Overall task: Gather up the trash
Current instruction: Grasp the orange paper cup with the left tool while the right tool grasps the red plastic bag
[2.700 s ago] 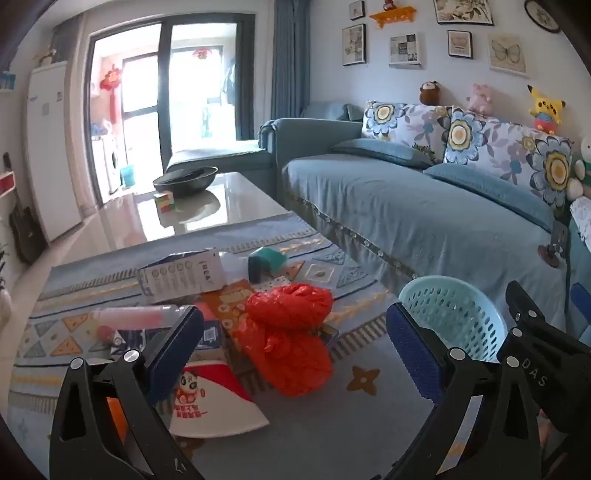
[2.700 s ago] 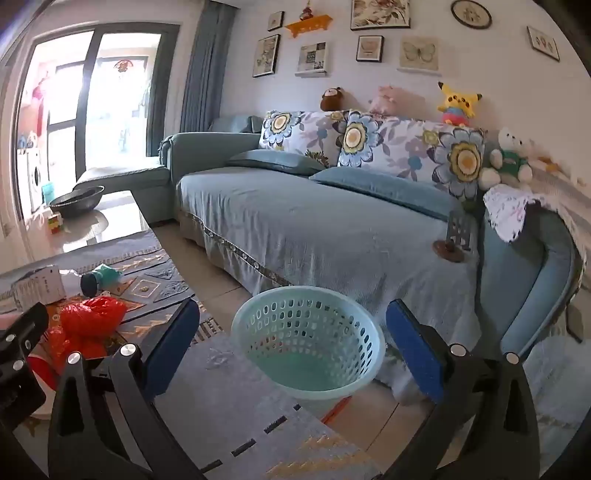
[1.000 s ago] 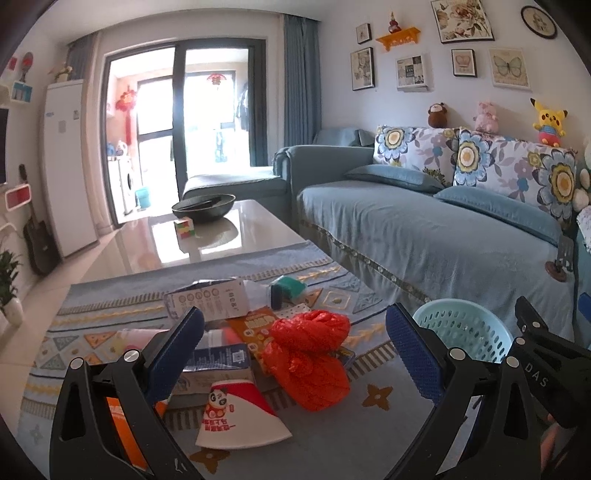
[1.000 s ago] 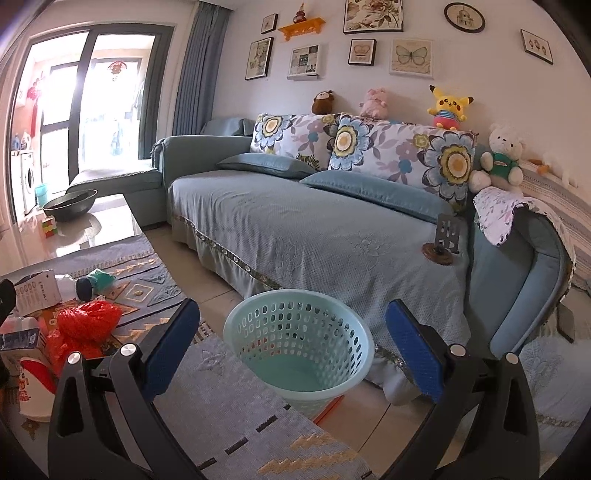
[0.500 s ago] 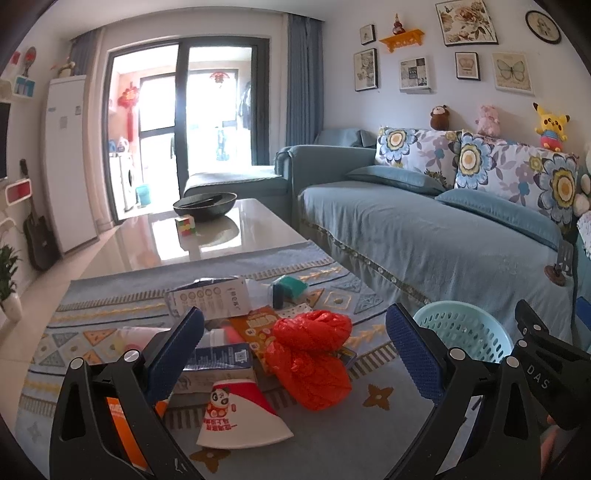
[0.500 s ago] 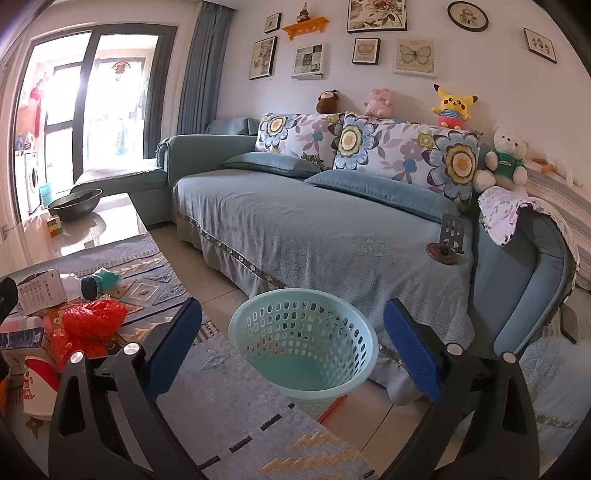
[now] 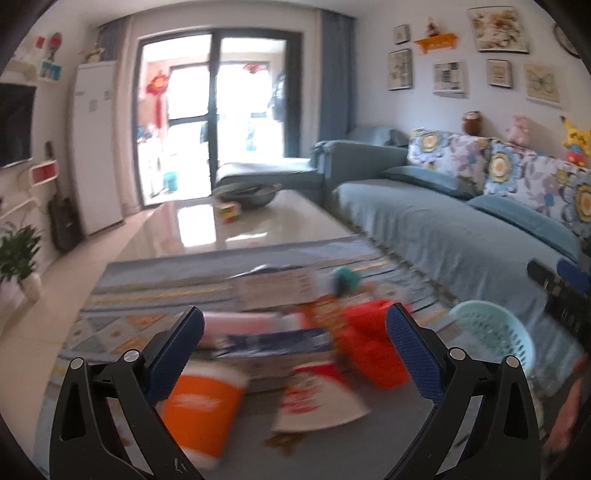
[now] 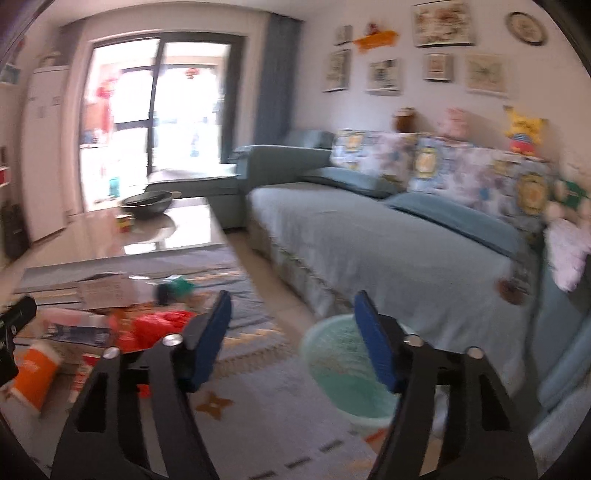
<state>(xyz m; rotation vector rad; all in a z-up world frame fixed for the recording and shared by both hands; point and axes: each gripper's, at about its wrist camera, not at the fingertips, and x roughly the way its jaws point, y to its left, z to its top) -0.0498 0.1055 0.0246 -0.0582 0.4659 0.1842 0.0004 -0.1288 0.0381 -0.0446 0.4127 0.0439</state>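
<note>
Both views blurred. Far left a plant [image 7: 16, 254] by the wall, white cabinet [image 7: 96, 144] and glass doors [image 7: 218, 110] behind. Rug [image 7: 122, 321] on the floor carries the trash pile: orange cup [image 7: 201, 415] on its side nearest the left gripper [image 7: 293, 338], white-red paper cone [image 7: 314, 402] just right of it, dark blue box [image 7: 273, 341] and pink item [image 7: 240, 321] behind, white carton [image 7: 275, 288] further back with a teal cap [image 7: 345, 278] beside it, red bag [image 7: 369, 347] at the pile's right edge. Left gripper jaws wide open, nothing between them, above the pile, not touching. Behind the rug, a glossy worktop [image 7: 258, 225] with a dark bowl [image 7: 247, 194] and a small cube [image 7: 229, 212]. Right of the pile, teal basket [image 7: 491, 336] on the floor in front of the sofa [image 7: 443, 229]; can't tell if anything is in it. Right gripper [image 8: 291, 339] jaws half open, have just been closing, nothing between them; aimed at the gap between red bag [image 8: 155, 328] and basket [image 8: 347, 373]. Floral cushions [image 8: 461, 173] and plush toys [image 8: 522, 129] along the sofa back, framed pictures [image 8: 443, 24] on the wall.
</note>
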